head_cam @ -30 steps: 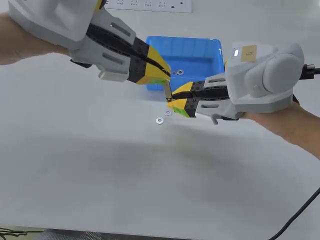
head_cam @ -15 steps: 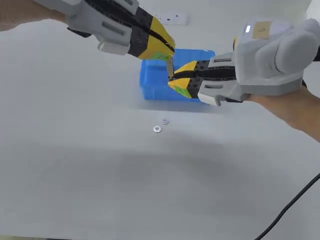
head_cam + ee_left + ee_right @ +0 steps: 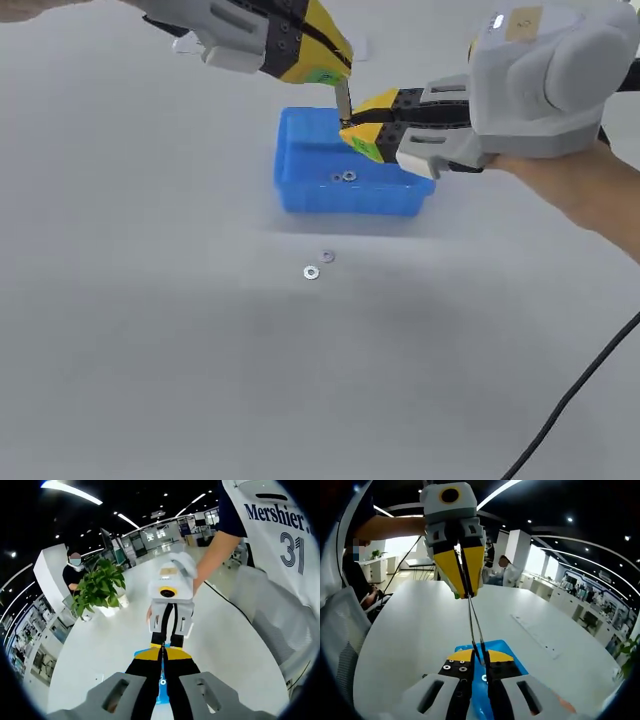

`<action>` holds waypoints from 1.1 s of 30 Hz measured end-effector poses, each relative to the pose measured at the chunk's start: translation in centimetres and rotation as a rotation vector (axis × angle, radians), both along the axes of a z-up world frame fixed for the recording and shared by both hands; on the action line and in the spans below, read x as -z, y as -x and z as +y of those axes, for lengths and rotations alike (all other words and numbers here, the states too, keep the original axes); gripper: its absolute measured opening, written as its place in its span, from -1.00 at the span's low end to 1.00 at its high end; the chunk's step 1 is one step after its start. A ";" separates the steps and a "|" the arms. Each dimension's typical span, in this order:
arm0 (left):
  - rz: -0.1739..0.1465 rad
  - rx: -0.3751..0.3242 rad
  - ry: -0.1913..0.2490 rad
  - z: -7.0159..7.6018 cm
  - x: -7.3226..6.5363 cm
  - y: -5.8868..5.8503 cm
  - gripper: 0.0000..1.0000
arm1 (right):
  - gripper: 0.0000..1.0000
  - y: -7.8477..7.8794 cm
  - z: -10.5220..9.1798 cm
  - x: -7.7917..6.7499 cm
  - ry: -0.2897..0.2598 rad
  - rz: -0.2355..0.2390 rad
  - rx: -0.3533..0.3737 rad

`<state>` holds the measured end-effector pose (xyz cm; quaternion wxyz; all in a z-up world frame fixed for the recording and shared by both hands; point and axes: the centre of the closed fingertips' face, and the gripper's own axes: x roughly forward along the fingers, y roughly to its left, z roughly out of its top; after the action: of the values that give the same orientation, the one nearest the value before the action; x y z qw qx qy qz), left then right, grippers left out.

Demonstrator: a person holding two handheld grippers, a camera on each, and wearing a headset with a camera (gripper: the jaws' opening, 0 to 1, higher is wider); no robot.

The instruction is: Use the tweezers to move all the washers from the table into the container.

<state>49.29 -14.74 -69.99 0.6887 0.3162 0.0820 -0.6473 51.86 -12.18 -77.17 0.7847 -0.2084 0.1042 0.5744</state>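
Looking down in the head view, I see a white bench with a blue container standing toward its far edge, about midway along. Both grippers are held over that container. The left gripper comes in from the far left corner and is clenched on the top end of the tweezers, which hang close to upright, long axis pointing down into the box. The right gripper reaches in from the right edge, its jaws closed across the lower part of the tweezers and pinching the two prongs together. The right gripper view shows them running down from the left gripper into its own jaws. I cannot tell whether the tips carry a washer, as the yellow jaw ends hide them. A few dropped washers lie on the container's floor, near its front wall. Two loose washers lie on the bench, close together, just on the near side of the container. My next move turns on this: from the tweezer tips they lie toward the near edge and slightly left, past the front wall and lower down. I judge that both grippers must travel there as one, tool upright, and that the right gripper is the nearer of the two
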 end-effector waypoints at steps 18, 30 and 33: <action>0.076 -0.079 0.035 0.8 4.9 -3.8 -0.91 | -0.82 -3.2 0.3 5.6 0.045 0.109 0.011; 0.111 -0.073 0.032 0.5 6.5 -4.2 -0.91 | -0.82 -3.5 0.1 7.5 0.070 0.155 0.019; 0.112 -0.070 0.031 0.4 6.7 -4.2 -0.91 | -0.82 -3.6 0.1 7.6 0.074 0.155 0.019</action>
<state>53.48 -14.32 -76.65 0.7101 0.2656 0.1215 -0.6406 55.45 -12.09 -84.82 0.7712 -0.1912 0.1880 0.5773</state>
